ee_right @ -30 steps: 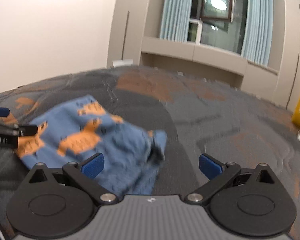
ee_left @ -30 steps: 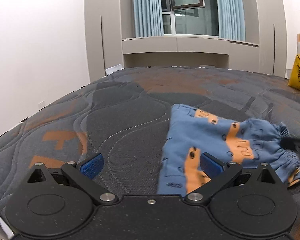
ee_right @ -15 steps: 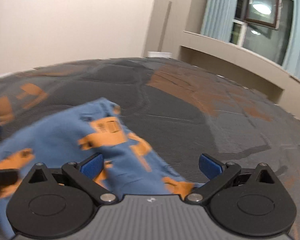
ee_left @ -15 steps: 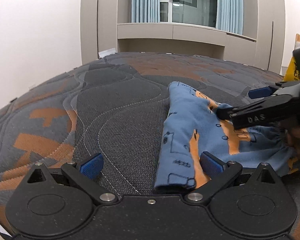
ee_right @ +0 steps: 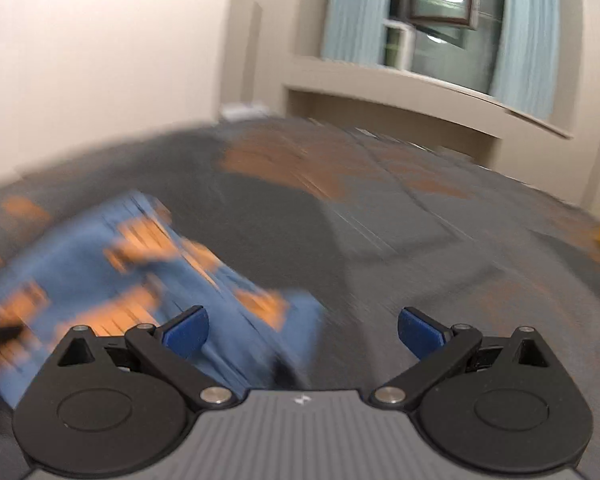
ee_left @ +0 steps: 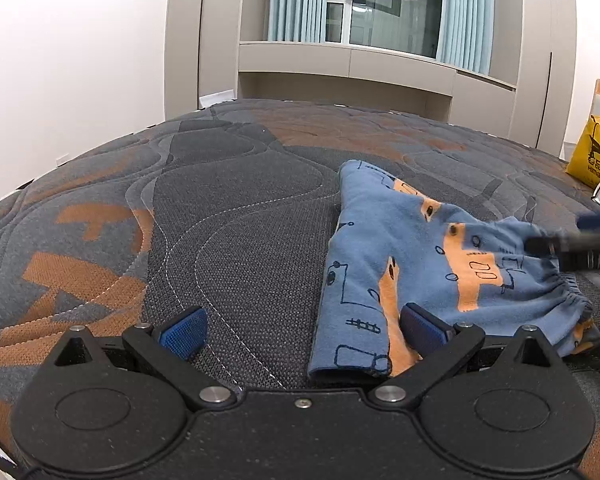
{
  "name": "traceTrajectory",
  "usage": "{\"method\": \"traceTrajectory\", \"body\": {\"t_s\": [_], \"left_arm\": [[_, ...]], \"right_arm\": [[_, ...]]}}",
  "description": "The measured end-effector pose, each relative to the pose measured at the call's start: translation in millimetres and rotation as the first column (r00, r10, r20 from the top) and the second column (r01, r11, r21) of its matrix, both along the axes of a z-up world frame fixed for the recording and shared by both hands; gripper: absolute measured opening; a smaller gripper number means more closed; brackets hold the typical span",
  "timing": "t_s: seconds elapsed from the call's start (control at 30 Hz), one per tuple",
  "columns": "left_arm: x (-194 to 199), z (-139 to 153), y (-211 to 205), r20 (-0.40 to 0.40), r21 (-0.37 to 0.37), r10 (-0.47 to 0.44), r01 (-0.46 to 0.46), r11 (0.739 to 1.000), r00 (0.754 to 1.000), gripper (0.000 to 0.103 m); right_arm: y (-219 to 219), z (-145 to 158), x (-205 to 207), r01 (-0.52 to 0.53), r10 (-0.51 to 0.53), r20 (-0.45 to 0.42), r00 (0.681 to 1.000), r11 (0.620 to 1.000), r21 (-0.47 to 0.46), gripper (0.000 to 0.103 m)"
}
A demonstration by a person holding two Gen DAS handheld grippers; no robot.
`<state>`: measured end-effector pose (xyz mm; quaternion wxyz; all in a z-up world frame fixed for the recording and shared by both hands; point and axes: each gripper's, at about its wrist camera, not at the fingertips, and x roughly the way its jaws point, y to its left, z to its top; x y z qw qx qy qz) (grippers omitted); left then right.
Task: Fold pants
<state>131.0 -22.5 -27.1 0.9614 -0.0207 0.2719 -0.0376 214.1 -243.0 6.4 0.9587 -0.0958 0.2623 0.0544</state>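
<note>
Pants: small blue cotton pants with orange vehicle prints (ee_left: 420,264) lie folded in a compact bundle on the grey-and-orange quilted mattress (ee_left: 228,216), right of centre in the left wrist view; the gathered elastic waistband (ee_left: 568,292) faces right and a folded edge faces the camera.

Pants, right view: the same bundle (ee_right: 100,276) sits at lower left, badly smeared by motion blur, so its folds cannot be read there.

Left gripper: the black left gripper with blue pads (ee_left: 300,332) hovers low over the mattress with its jaws spread wide and nothing between them; its right blue pad (ee_left: 422,330) overlaps the near edge of the pants in the picture, but contact cannot be told.

Right gripper: the black-and-grey right gripper with blue pads (ee_right: 302,330) is also spread wide and holds nothing.

Change since half a second ago: in the left wrist view the right gripper's finger (ee_left: 576,248) reached well over the middle of the pants; now only a blurred tip shows at the right edge, beside the waistband. The bundle keeps much the same shape and place.

Surroundings: a yellow paper bag with black print (ee_left: 594,152) stands at the mattress's far right; beige cabinets and pale blue curtains (ee_left: 460,12) frame the window.
</note>
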Motion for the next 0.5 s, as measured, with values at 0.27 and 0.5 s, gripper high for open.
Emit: {"method": "traceTrajectory", "body": {"t_s": [0.27, 0.5], "left_arm": [[-1.1, -3.3, 1.4, 0.007, -0.02, 0.012, -0.012, 1.0, 1.0, 0.103], [-2.6, -2.7, -1.7, 0.015, -0.001, 0.017, -0.017, 1.0, 1.0, 0.103]], "right_arm": [[-29.6, 5.1, -32.6, 0.066, -0.063, -0.02, 0.998, 0.977, 0.203, 0.103], [-22.8, -8.2, -80.8, 0.012, 0.0, -0.035, 0.999, 0.936, 0.353, 0.103]]}}
